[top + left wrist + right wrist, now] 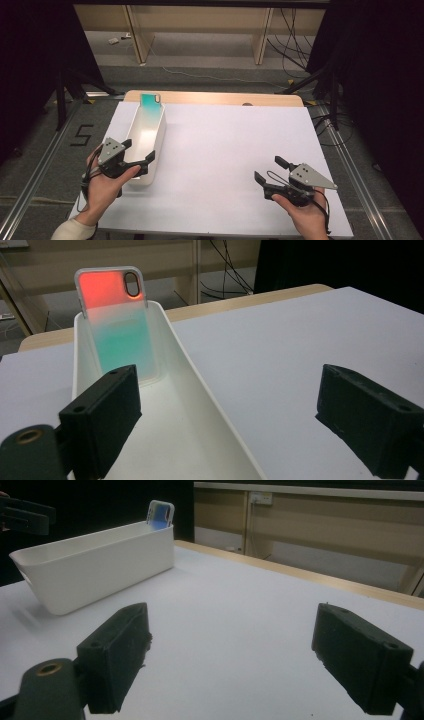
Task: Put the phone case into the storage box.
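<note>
Your left tongs [136, 152] stand open astride the near end of the long white bin [159, 131], holding nothing. The bin's long axis runs straight away from them, and the phone case [120, 325] leans upright against its far end wall. Your right tongs [274, 173], also open and empty, sit well apart on the counter [225, 145].

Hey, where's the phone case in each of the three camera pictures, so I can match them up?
High view: the phone case stands at the far end of the white bin, upper left of the table.
Left gripper view: upper left, leaning upright against the bin's far wall, orange top, green lower part.
Right gripper view: top, left of centre, poking above the bin's far end.
Shared landmark: the long white bin.
</note>
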Action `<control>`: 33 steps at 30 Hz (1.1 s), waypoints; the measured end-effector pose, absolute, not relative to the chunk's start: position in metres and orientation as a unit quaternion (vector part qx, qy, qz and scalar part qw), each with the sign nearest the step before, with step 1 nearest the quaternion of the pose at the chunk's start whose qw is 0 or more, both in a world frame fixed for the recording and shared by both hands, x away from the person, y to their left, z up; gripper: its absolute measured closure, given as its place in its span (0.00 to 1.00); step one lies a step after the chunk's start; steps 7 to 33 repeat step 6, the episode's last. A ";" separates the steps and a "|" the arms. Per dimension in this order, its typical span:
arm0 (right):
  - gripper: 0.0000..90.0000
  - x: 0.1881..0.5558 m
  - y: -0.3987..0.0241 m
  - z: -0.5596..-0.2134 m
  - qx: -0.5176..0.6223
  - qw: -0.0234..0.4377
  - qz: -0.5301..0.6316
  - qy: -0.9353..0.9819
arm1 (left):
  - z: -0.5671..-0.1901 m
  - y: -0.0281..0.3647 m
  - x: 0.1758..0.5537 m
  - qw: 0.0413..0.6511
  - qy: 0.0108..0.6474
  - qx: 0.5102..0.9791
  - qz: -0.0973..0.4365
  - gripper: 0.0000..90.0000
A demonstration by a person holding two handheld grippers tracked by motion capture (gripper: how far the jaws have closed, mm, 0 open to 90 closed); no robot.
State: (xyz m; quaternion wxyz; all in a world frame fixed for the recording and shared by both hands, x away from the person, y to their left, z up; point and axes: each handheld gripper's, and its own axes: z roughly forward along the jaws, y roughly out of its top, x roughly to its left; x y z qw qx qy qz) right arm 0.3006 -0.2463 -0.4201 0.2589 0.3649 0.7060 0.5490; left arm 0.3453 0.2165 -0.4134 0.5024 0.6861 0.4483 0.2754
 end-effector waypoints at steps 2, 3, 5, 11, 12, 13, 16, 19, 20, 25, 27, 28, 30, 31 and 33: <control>0.18 0.301 -0.245 -0.421 0.365 0.260 0.554 0.702 | -0.414 0.215 0.345 0.501 0.446 0.688 0.276 0.11; 0.18 0.300 -0.246 -0.420 0.366 0.263 0.546 0.707 | -0.414 0.215 0.345 0.502 0.445 0.688 0.275 0.11; 0.18 0.301 -0.246 -0.420 0.367 0.264 0.545 0.706 | -0.415 0.214 0.344 0.503 0.443 0.690 0.275 0.11; 0.18 0.300 -0.246 -0.420 0.370 0.259 0.545 0.706 | -0.415 0.213 0.344 0.503 0.443 0.689 0.276 0.11; 0.18 0.300 -0.246 -0.420 0.370 0.259 0.545 0.706 | -0.415 0.213 0.344 0.503 0.443 0.689 0.276 0.11; 0.18 0.300 -0.246 -0.420 0.370 0.259 0.545 0.706 | -0.415 0.213 0.344 0.503 0.443 0.689 0.276 0.11; 0.18 0.300 -0.246 -0.420 0.370 0.259 0.545 0.706 | -0.415 0.213 0.344 0.503 0.443 0.689 0.276 0.11; 0.18 0.300 -0.246 -0.420 0.370 0.259 0.545 0.706 | -0.415 0.213 0.344 0.503 0.443 0.689 0.276 0.11; 0.18 0.300 -0.246 -0.420 0.370 0.259 0.545 0.706 | -0.415 0.213 0.344 0.503 0.443 0.689 0.276 0.11; 0.18 0.300 -0.246 -0.420 0.370 0.259 0.545 0.706 | -0.415 0.213 0.344 0.503 0.443 0.689 0.276 0.11; 0.18 0.300 -0.246 -0.420 0.370 0.259 0.545 0.706 | -0.415 0.213 0.344 0.503 0.443 0.689 0.276 0.11; 0.18 0.300 -0.246 -0.420 0.370 0.259 0.545 0.706 | -0.415 0.213 0.344 0.503 0.443 0.689 0.276 0.11; 0.18 0.300 -0.246 -0.420 0.370 0.259 0.545 0.706 | -0.415 0.213 0.344 0.503 0.443 0.689 0.276 0.11; 0.18 0.300 -0.246 -0.420 0.370 0.259 0.545 0.706 | -0.415 0.213 0.344 0.503 0.443 0.689 0.276 0.11; 0.18 0.300 -0.246 -0.420 0.370 0.259 0.545 0.706 | -0.415 0.213 0.344 0.503 0.443 0.689 0.276 0.11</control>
